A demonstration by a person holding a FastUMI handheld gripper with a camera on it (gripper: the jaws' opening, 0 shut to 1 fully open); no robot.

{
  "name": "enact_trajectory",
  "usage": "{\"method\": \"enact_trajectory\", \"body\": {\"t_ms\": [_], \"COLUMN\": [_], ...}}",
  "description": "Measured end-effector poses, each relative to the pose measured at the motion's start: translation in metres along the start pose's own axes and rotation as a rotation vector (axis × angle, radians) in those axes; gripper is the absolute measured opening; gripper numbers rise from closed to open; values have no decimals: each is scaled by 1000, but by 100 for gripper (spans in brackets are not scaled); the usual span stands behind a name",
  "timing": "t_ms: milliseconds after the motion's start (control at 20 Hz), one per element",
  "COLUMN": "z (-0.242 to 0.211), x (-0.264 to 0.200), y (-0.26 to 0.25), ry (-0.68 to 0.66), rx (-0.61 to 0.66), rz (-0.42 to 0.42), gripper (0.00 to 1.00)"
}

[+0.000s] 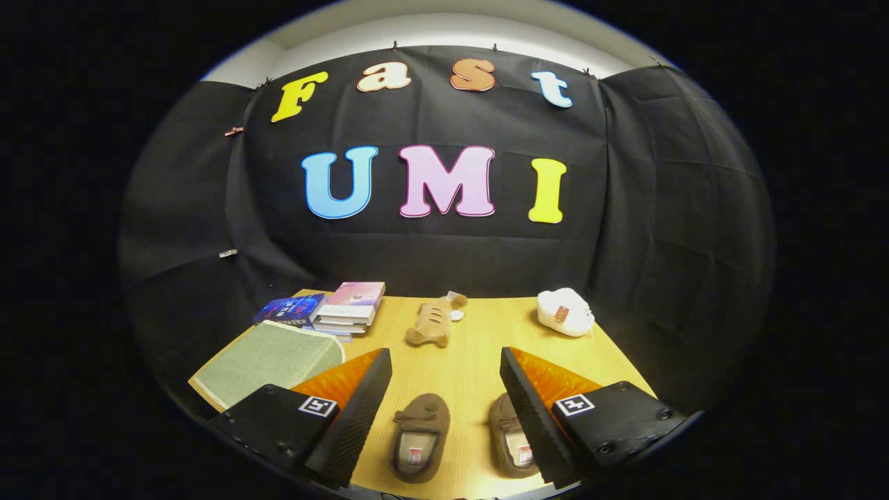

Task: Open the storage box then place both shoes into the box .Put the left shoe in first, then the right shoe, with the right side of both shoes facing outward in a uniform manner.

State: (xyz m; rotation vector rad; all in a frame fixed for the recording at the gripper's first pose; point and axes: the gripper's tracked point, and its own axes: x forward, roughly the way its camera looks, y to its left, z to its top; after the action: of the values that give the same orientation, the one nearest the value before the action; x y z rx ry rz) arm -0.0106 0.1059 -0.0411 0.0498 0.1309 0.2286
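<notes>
shoes (464, 439) between claw (444, 410) fingers | books (326, 311) beyond, left

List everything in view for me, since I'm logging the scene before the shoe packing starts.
shoes: two, brown, on the table between the tool's fingers, the one by the right finger partly behind it
plush toy: one, tan, mid-table beyond the shoes
white toy: one, far right corner
books: a stack, pink cover on top, far left
dark blue book: one, beside the stack
mat: one, grey-green, near left
table: one, light wood
tool: one, open, over the shoes

A recording booth: black cloth wall (444, 250) behind a wooden table (465, 361).
</notes>
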Motion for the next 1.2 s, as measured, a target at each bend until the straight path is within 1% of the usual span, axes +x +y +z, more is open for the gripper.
{"method": "enact_trajectory", "body": {"t_ms": [100, 200, 250, 350, 450, 650, 800, 900, 1100, 1200], "z": [-2, -4, -6, -15, -24, -56, -87, -103, -135, -140], "x": [3, 4, 5, 1, -2, -7, -9, -11, -6, 2], "y": [8, 19, 28, 56, 77, 114, 139, 151, 167, 172], "ry": [10, 26, 37, 81, 130, 260, 377, 458, 615, 659], "rx": [4, 11, 26, 99, 168, 251, 337, 423, 560, 605], "rz": [32, 89, 137, 283, 405, 609, 740, 806, 880, 917], "gripper": [98, 98, 98, 97, 99, 99, 98, 98, 98, 98]}}
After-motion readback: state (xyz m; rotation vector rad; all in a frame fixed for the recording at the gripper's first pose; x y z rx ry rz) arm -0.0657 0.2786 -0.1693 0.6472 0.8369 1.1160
